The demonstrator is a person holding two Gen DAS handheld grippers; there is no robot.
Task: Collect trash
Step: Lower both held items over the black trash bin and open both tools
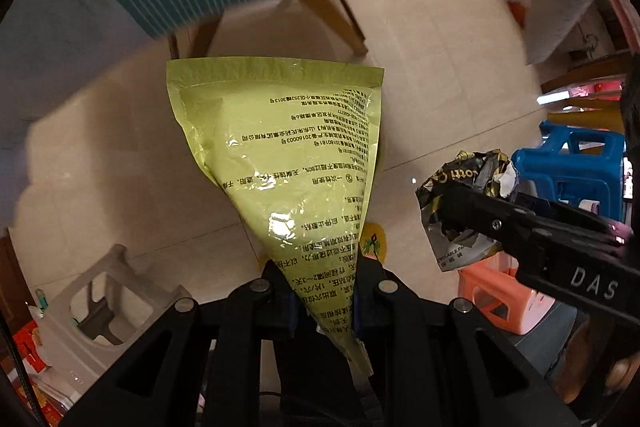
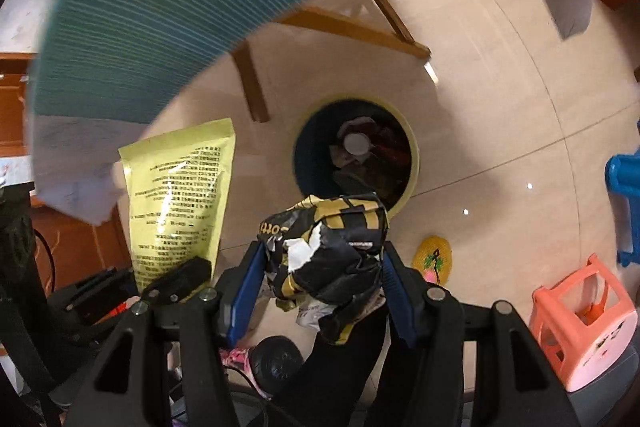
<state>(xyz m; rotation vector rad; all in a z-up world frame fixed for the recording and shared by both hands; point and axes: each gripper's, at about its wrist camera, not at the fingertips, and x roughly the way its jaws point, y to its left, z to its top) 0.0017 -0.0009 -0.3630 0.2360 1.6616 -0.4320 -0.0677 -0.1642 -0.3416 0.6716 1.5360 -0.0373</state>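
Clearly both tongs are loaded, so the step in hand is the drop into the bin. The left tongs (image 1: 324, 301) are clamped on the narrow lower end of a yellow-green pouch (image 1: 280, 163), which stands up from the pads with its sealed edge on top; the right tongs (image 2: 322, 279) are closed around a crumpled black-and-gold wrapper (image 2: 326, 251), squeezed between the blue pads (image 2: 246, 291). From the right wrist view the round trash bin (image 2: 414, 163) sits on the tiled floor (image 2: 500, 115) below and just ahead of the wrapper, its mouth open and already holding some rubbish; the pouch hangs off to the left of it, clear of the rim. To do this well, I would bring the wrapper forward until it hangs squarely over the dark opening rather than over the near rim, then part the pads fully, since crumpled foil may cling to one pad. The pouch is long and light, so it likely needs lowering point-first close to the mouth before letting go, or it could flutter and land on the floor. Dropping one item at a time keeps the two tongs from bumping over the small opening. A blue stool (image 1: 572, 171) and an orange stool (image 2: 580, 315) stand well apart from the bin and should not interfere.
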